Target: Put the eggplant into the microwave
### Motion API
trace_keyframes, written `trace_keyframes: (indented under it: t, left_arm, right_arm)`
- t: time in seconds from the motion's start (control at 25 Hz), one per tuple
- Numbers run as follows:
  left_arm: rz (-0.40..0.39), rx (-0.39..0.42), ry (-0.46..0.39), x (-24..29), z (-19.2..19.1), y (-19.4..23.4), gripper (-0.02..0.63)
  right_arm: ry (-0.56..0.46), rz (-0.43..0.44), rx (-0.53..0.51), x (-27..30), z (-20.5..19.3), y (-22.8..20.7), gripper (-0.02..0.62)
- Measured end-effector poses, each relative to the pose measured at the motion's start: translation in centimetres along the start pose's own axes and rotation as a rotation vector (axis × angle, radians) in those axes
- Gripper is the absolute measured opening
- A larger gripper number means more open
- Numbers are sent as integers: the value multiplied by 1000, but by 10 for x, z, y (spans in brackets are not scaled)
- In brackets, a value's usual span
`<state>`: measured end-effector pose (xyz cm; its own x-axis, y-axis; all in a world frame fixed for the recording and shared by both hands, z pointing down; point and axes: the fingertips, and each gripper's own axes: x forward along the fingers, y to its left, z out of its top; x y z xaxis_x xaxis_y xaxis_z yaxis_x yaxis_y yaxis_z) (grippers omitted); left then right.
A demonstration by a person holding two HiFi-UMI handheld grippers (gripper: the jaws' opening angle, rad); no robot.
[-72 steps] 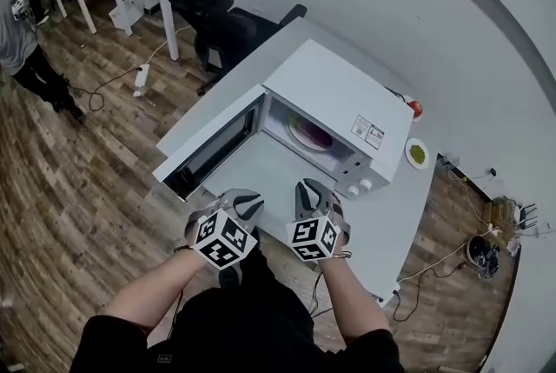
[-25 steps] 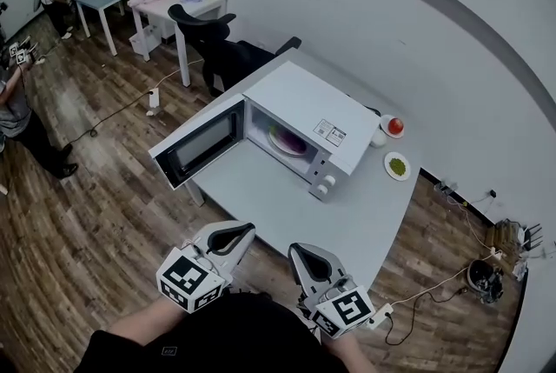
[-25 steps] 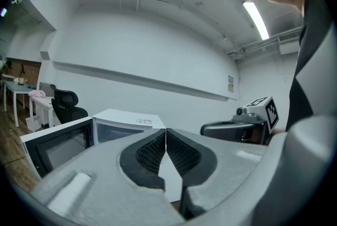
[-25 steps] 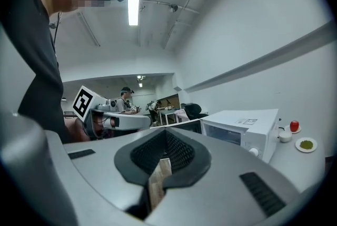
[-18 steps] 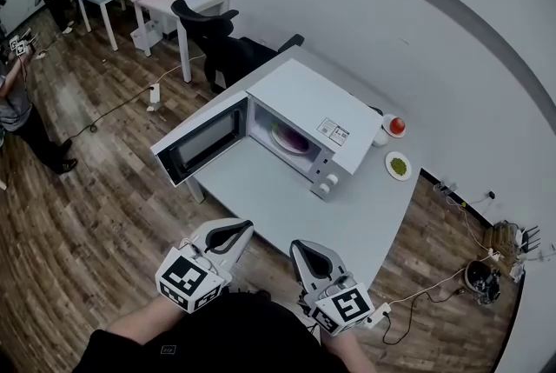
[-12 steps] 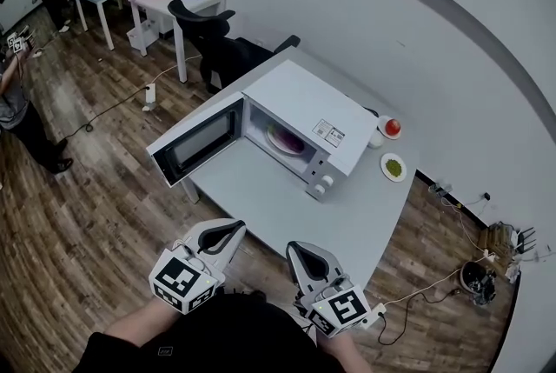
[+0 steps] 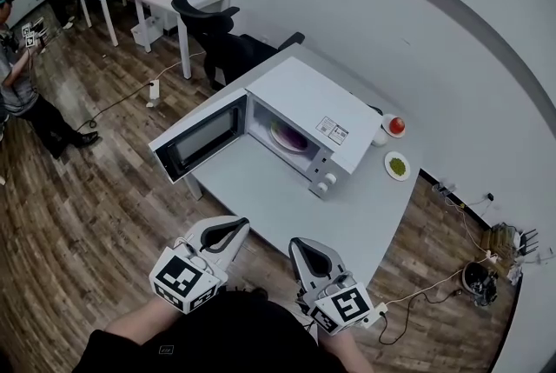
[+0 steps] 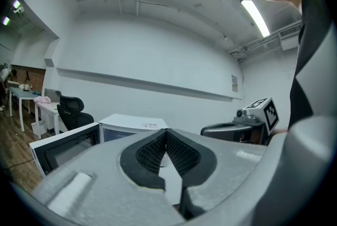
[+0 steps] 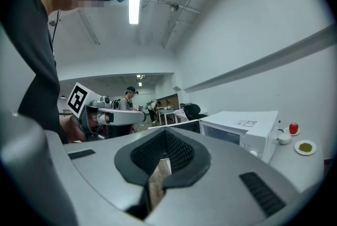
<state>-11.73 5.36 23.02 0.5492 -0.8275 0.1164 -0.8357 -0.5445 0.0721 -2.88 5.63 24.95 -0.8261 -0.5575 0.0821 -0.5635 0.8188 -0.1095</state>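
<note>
While open — boxy microwave [image 7: 313,104] (white)

We see a white microwave [image 7: 304,106], a pale grey table [image 7: 261,189] and a pinkish-purple plate [image 7: 289,137]. The floor [image 7: 78,215] is brown wood-grain planks, the chair [image 7: 217,32] black. The left gripper [image 7: 233,229] and right gripper [image 7: 304,249] are grey, with black-and-white square markers on their cubes [image 7: 184,282].

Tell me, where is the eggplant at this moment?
In the head view the purple eggplant lies on the plate inside the open microwave, mid-frame, right of its swung-out door.
</note>
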Motion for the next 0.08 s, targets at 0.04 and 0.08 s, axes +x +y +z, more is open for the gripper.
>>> trace_keyframes:
  t: [0.04, 0.08]
  left_arm:
    - [0, 1, 1, 1, 0, 0, 9]
    - [0, 2, 3, 2, -1, 0, 9]
  right_arm:
    - [1, 0, 0, 0, 0, -1, 12]
    - [1, -1, 0, 0, -1, -2, 12]
